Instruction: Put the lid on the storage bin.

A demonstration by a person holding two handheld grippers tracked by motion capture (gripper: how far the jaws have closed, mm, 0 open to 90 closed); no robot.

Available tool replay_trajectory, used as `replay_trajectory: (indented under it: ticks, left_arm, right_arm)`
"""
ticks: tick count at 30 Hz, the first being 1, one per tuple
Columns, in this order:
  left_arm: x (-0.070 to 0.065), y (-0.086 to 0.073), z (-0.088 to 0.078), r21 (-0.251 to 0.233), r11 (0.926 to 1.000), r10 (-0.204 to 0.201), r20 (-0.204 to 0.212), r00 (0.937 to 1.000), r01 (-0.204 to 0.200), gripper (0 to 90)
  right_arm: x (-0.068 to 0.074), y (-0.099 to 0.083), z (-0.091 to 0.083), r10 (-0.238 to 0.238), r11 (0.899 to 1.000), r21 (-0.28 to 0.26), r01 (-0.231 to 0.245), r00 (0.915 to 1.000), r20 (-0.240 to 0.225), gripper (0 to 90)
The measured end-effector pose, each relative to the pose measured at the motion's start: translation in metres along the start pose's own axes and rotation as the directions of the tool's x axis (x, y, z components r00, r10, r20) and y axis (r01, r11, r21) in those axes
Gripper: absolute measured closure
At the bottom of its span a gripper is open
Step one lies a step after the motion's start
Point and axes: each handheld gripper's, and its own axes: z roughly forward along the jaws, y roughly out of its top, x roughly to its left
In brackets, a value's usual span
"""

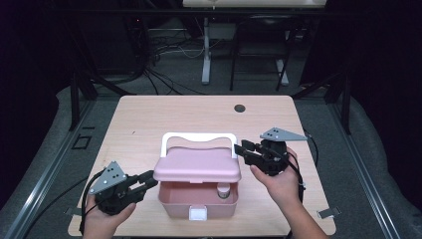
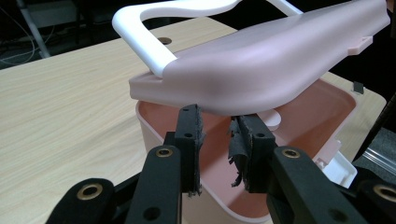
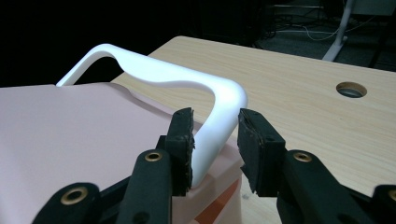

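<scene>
Wooden table point(image 1: 149, 119) bears pink box point(image 1: 196, 199) in dark room.

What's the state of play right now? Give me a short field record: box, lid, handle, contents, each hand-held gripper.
box: pink storage box on the wooden table, open
lid: pink lid raised, tilted above the box
handle: white handle on the lid's far edge
contents: one small jar inside, at the right
left hand-held gripper: open, at the box's left rim
right hand-held gripper: open, jaws straddling the handle's right corner
</scene>
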Motion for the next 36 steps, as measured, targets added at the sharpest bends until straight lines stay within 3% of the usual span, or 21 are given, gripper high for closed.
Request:
replay_trajectory:
  ticks: [12, 23, 36]
  left_arm:
    - [-0.001, -0.009, 0.002, 0.021, 0.9998, -0.004, 0.003, 1.0, 0.004, 72.7]
    - [-0.003, -0.019, 0.004, 0.036, 0.9993, -0.009, 0.01, 0.9999, 0.008, 72.8]
    - [-0.006, -0.03, 0.007, 0.05, 0.9987, -0.003, 0.006, 1.0, 0.002, 73.2]
  right_arm:
    - [0.003, -0.002, 0.003, -0.006, 1.0, 0.001, 0.006, 1.0, -0.001, 65.0]
    - [-0.005, -0.011, 0.005, 0.059, 0.998, -0.013, -0.059, 0.998, -0.024, 64.5]
    - [-0.003, -0.011, 0.0, 0.059, 0.998, -0.036, -0.06, 0.9978, -0.029, 63.6]
